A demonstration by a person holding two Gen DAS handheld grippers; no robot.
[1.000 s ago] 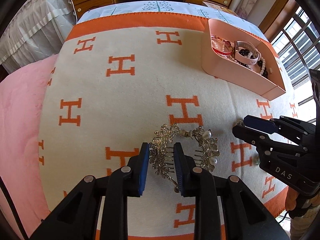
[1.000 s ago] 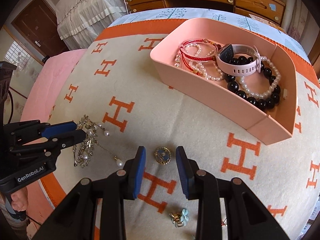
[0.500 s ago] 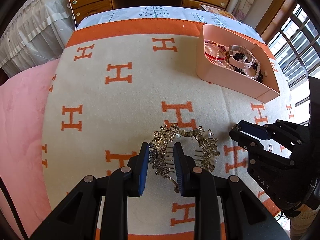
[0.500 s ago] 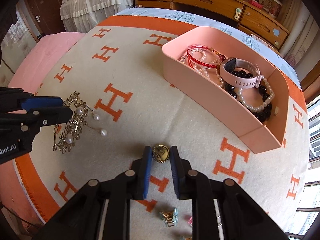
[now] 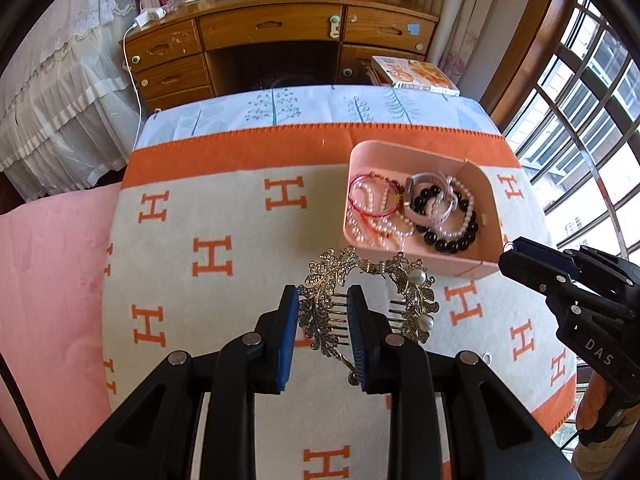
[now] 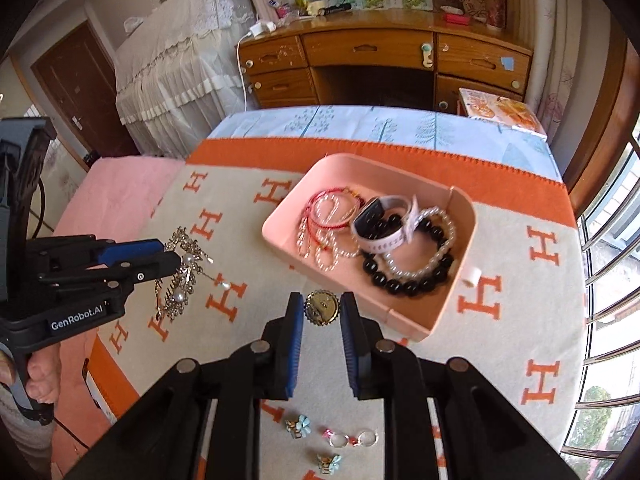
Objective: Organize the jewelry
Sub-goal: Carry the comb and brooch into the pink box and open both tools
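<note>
both grippers carrying pieces toward the pink tray

i am holding a piece in each gripper, lifted off the blanket (image 5: 224,216) so both can go into the pink tray (image 6: 424,326), which is sitting on the blanket near its far right part and is already holding bracelets (image 6: 416,264) and a watch (image 6: 384,224). keeping the pieces raised is, i think, what is letting them clear the tray's near wall.

my left gripper (image 5: 323,332) is pinching the hair comb (image 5: 360,300) by its left leafy branch; the pads are only narrowly apart, clamped on that branch, while the pearl side is hanging free to the right. in the left wrist view the comb is appearing just in front of the tray's near wall.

my right gripper (image 6: 320,320) is gripping the round gold brooch (image 6: 321,307) at the very tips, fingers set close with the brooch filling the gap. it is hovering just short of the tray's near corner.

small earrings (image 6: 298,428) are still lying on the blanket below the right gripper, so i am judging the sorting only partly done.
</note>
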